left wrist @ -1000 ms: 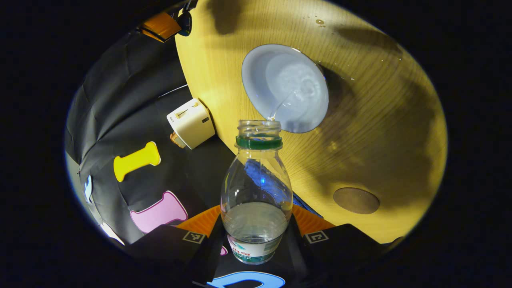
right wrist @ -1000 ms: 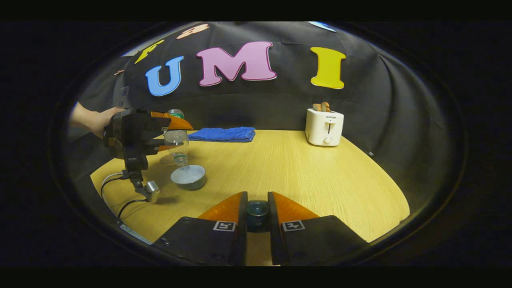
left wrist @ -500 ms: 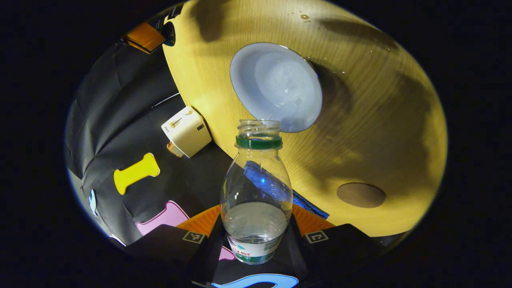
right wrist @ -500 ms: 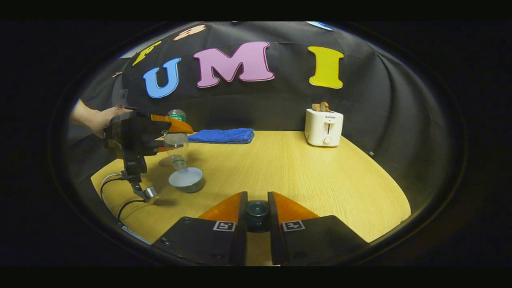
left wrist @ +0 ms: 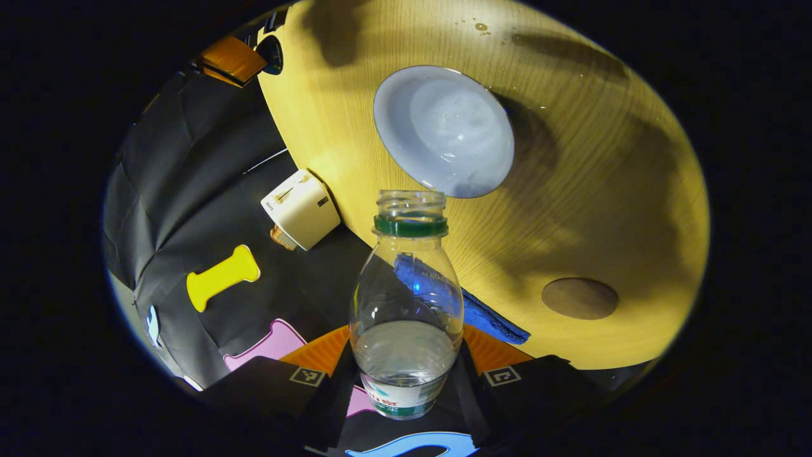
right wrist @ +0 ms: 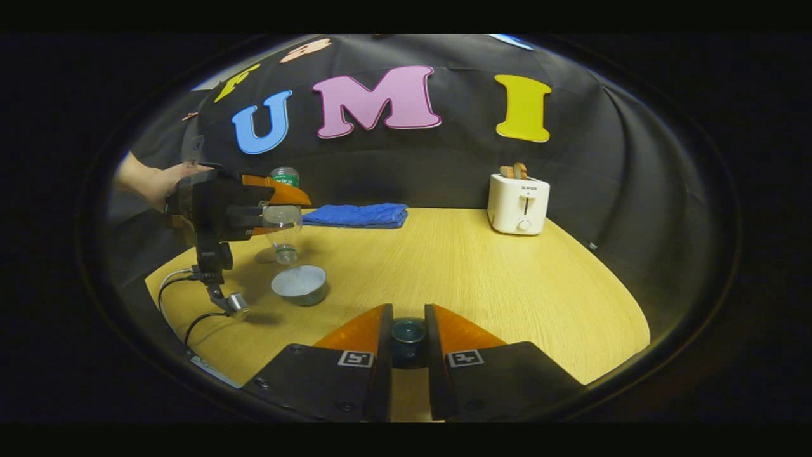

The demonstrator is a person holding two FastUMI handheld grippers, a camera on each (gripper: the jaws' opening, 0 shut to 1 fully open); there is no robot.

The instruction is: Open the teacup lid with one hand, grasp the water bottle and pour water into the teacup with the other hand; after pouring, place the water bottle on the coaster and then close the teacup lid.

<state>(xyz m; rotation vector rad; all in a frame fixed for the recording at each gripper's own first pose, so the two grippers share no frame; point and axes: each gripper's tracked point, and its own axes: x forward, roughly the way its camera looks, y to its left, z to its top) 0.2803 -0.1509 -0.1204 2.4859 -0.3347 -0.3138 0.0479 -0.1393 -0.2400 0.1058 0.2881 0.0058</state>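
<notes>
Water bottle [left wrist: 406,304] sits clamped between the left gripper [left wrist: 406,374] fingers, mouth tipped down over the open teacup [left wrist: 444,130] so any last drops land inside; no stream shows now, so pouring looks finished. To the right on the table [left wrist: 609,190] lies the round coaster [left wrist: 580,298], near the cup and free to receive the bottle next. Farther right, the right gripper [right wrist: 408,339] is closed on the dark teacup lid [right wrist: 408,333], held low above the table and well apart from the cup, likely so it stays clear of the pour.
</notes>
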